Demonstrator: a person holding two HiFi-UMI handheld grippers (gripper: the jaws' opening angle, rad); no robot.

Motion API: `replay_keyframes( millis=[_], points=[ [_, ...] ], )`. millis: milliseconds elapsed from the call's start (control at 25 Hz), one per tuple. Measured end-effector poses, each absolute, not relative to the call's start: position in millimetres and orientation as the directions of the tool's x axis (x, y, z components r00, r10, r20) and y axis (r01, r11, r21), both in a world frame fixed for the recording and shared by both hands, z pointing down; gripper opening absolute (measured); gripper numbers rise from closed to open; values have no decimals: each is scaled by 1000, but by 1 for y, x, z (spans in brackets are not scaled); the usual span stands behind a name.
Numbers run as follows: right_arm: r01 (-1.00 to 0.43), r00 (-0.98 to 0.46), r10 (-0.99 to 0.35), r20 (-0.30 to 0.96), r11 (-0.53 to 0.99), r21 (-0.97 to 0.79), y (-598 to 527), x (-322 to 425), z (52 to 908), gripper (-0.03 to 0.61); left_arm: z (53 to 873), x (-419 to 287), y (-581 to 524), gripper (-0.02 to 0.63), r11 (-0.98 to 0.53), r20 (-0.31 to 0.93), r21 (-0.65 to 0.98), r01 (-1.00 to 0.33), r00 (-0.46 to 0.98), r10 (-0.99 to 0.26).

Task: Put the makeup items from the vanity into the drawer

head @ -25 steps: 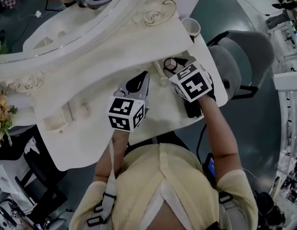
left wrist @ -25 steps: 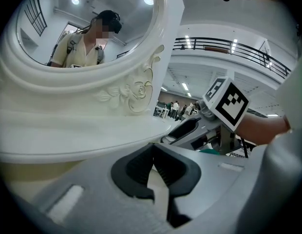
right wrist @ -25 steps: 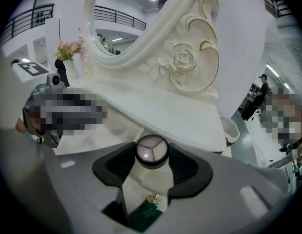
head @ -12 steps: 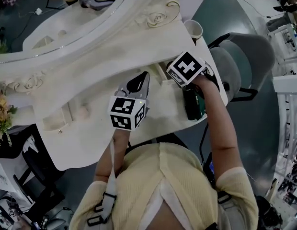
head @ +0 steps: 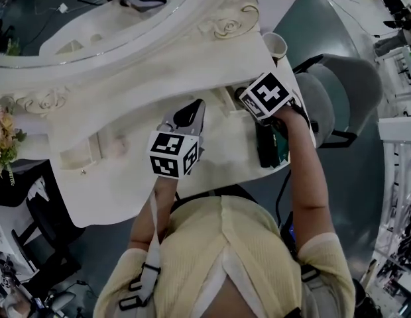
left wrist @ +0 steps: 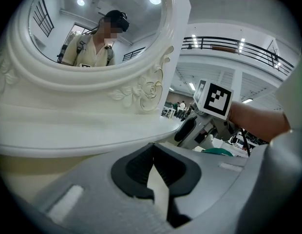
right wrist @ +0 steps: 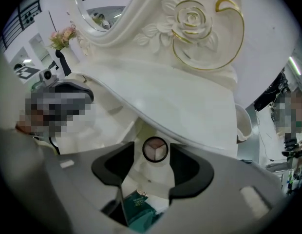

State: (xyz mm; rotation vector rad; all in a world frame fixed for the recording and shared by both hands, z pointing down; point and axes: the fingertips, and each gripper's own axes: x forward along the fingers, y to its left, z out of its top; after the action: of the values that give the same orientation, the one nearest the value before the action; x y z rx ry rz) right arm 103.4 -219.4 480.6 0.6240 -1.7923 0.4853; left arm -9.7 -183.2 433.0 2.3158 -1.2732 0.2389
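Note:
A round compact (right wrist: pixel 155 149) with pale powder lies on the white vanity (head: pixel 126 105), just under the overhanging ledge. My right gripper (right wrist: pixel 153 167) is open, its pads either side of the compact with small gaps. Below its jaws a green box (right wrist: pixel 141 208) lies in the open drawer (head: pixel 286 163). In the head view the right gripper (head: pixel 244 97) hides the compact, and the green box (head: pixel 280 144) lies beside a dark item (head: pixel 264 148). My left gripper (head: pixel 185 121) hovers shut over the vanity top, with nothing seen between its fingertips (left wrist: pixel 153 162).
The carved oval mirror (head: pixel 73 18) rises along the back of the vanity. A white cup (head: pixel 275 45) stands at the far right corner. A grey chair (head: pixel 345 85) sits to the right of the drawer. Flowers (head: pixel 3 144) stand at the left end.
My right gripper has moved away from me toward the ledge, uncovering the drawer with the dark item and the green box. The left gripper has stayed in place.

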Motion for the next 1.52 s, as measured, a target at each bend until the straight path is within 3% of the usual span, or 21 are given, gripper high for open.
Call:
replay_keyframes(
  millis=[200,440,840,1160,1520],
  points=[
    [-612,-284,-234,930,791,13,-209,102,454,229,430,-34,-169,0,-393,371,325,-860,498,-784],
    [-481,-415,-257,873,876,29,-183,62,418,224,421,-77,-143,0,-284,369,300,-911,386,-846],
    [-221,-626,-145,766,975,4,-128,-55,385,215,406,-183,-64,0,5,355,255,-967,88,-931],
    [13,-649,15,761,1000,-9,-68,-147,403,212,414,-262,20,0,256,372,243,-936,-154,-915],
    [154,-594,124,795,987,-39,-21,-224,451,204,426,-308,93,0,412,403,247,-877,-293,-867]
  ],
)
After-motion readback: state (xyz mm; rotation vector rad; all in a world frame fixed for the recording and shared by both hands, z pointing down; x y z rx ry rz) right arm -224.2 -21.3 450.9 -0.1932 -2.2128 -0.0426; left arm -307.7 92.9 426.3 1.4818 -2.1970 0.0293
